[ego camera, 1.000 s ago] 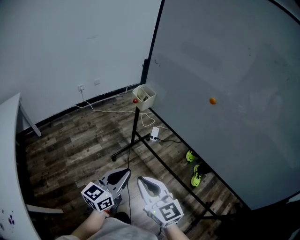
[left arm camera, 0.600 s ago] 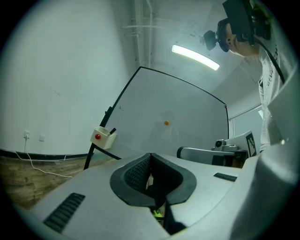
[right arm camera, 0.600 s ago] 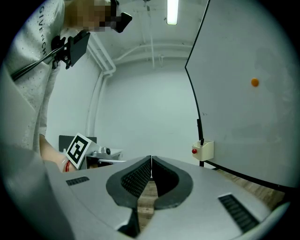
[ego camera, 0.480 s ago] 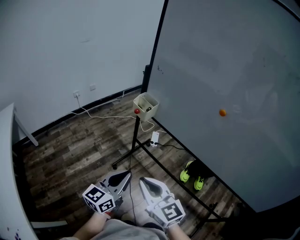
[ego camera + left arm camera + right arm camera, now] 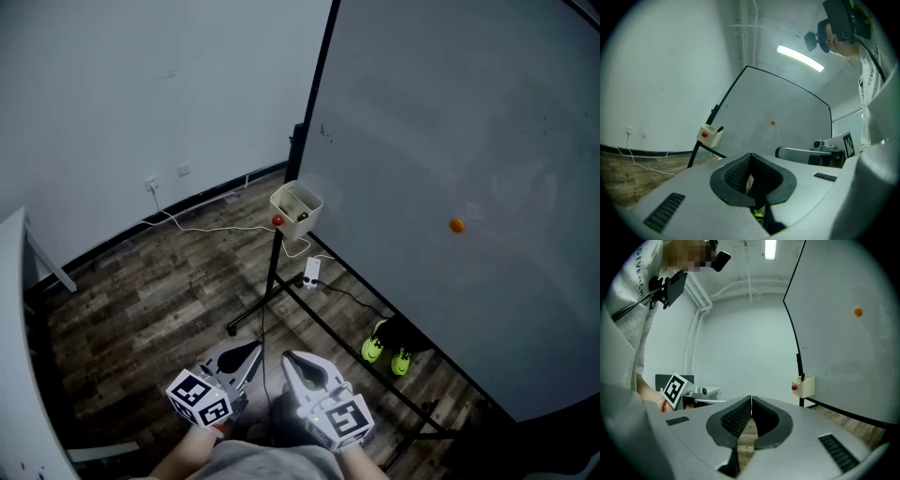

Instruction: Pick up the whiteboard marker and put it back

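The left claw (image 5: pixel 251 349) and right claw (image 5: pixel 292 360) are staying pressed together, empty, while the marker (image 5: pixel 302 217) is still standing in the box (image 5: pixel 292 199) at the whiteboard's (image 5: pixel 450 131) left edge, drifting slightly rightward in view.

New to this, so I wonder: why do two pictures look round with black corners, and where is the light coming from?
Left gripper view: a wide-angle lens rounds the picture and bows the whiteboard; the ceiling strip light glares. Right gripper view: same bending, with the light at the top edge. Head view: dim and even.
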`<state>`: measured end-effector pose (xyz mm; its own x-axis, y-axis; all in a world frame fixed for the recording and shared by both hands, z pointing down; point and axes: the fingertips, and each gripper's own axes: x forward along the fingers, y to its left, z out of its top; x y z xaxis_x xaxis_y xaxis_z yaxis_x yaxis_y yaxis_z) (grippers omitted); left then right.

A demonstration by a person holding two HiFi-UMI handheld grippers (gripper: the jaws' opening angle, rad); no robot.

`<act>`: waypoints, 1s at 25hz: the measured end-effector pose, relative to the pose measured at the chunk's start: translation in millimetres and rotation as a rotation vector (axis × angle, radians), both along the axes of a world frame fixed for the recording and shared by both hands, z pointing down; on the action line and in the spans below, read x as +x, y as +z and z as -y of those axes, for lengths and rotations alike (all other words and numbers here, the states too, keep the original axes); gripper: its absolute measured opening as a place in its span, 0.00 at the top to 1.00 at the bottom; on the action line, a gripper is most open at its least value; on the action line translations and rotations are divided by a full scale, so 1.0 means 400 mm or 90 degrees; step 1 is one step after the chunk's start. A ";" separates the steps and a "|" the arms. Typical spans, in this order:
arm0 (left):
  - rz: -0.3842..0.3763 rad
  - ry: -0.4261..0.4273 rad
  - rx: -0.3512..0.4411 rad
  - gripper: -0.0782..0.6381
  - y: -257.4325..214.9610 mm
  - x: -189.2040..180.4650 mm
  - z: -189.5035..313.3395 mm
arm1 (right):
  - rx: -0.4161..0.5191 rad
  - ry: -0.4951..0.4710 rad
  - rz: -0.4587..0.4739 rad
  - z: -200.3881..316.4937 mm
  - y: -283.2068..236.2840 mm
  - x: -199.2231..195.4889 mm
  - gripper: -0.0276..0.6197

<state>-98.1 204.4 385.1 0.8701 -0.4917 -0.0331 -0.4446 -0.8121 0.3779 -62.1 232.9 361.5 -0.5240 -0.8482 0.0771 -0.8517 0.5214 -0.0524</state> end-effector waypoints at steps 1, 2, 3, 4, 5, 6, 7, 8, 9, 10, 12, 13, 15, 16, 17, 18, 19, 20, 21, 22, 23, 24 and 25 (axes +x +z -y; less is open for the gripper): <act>0.000 -0.004 0.000 0.87 0.002 -0.004 0.008 | -0.001 -0.003 0.000 0.007 0.003 -0.002 0.93; 0.000 -0.008 0.001 0.87 0.004 -0.007 0.017 | -0.002 -0.005 -0.001 0.016 0.005 -0.004 0.93; -0.001 -0.012 0.001 0.87 0.004 -0.011 0.026 | -0.002 -0.008 0.000 0.026 0.005 -0.007 0.93; -0.001 -0.016 0.002 0.87 0.004 -0.014 0.036 | 0.000 -0.010 0.001 0.036 0.004 -0.009 0.93; -0.002 -0.019 0.001 0.87 0.003 -0.016 0.045 | 0.001 -0.011 0.001 0.047 0.003 -0.011 0.93; -0.001 -0.022 0.001 0.87 0.002 -0.017 0.056 | -0.001 -0.013 0.000 0.058 0.003 -0.011 0.93; 0.000 -0.025 0.001 0.87 -0.001 -0.015 0.068 | -0.005 -0.016 -0.002 0.069 0.003 -0.009 0.93; 0.001 -0.026 0.002 0.87 -0.003 -0.013 0.081 | -0.006 -0.018 -0.004 0.081 0.002 -0.007 0.93; 0.000 -0.026 0.005 0.87 -0.004 -0.009 0.093 | -0.003 -0.020 -0.005 0.096 -0.003 -0.004 0.93; -0.002 -0.025 0.008 0.87 -0.006 -0.005 0.106 | 0.002 -0.022 -0.006 0.111 -0.007 -0.002 0.93; -0.006 -0.027 0.009 0.87 -0.011 0.003 0.138 | 0.006 -0.024 -0.007 0.145 -0.013 0.005 0.93; -0.005 -0.028 0.008 0.87 -0.012 0.009 0.155 | 0.006 -0.025 -0.008 0.162 -0.014 0.010 0.93; -0.001 -0.028 0.006 0.87 -0.004 0.028 0.191 | 0.005 -0.029 -0.009 0.198 -0.007 0.024 0.93; 0.001 -0.027 0.004 0.87 0.003 0.040 0.210 | 0.003 -0.031 -0.011 0.218 0.000 0.034 0.93; 0.002 -0.027 0.003 0.87 0.010 0.051 0.230 | 0.001 -0.032 -0.012 0.239 0.006 0.045 0.93; 0.003 -0.027 0.002 0.87 0.015 0.062 0.250 | -0.001 -0.034 -0.013 0.260 0.011 0.055 0.93; 0.003 -0.027 0.001 0.87 0.019 0.072 0.270 | -0.002 -0.036 -0.013 0.280 0.015 0.064 0.93; 0.003 -0.028 0.001 0.87 0.021 0.081 0.289 | -0.004 -0.037 -0.013 0.300 0.017 0.073 0.93; 0.004 -0.030 0.000 0.87 0.022 0.090 0.309 | -0.005 -0.038 -0.014 0.319 0.020 0.083 0.93; 0.005 -0.031 0.000 0.87 0.021 0.100 0.329 | -0.006 -0.040 -0.016 0.340 0.024 0.093 0.93; 0.006 -0.033 0.000 0.87 0.021 0.108 0.348 | -0.008 -0.042 -0.017 0.360 0.028 0.102 0.93; 0.006 -0.034 0.001 0.87 0.021 0.116 0.367 | -0.010 -0.044 -0.017 0.380 0.031 0.110 0.93; 0.006 -0.036 0.001 0.87 0.021 0.123 0.385 | -0.012 -0.045 -0.017 0.399 0.034 0.118 0.93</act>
<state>-49.0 50.3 393.5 0.8408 -0.5407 -0.0262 -0.4937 -0.7858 0.3725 -14.8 73.3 374.9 -0.5804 -0.8072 0.1079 -0.8138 0.5798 -0.0401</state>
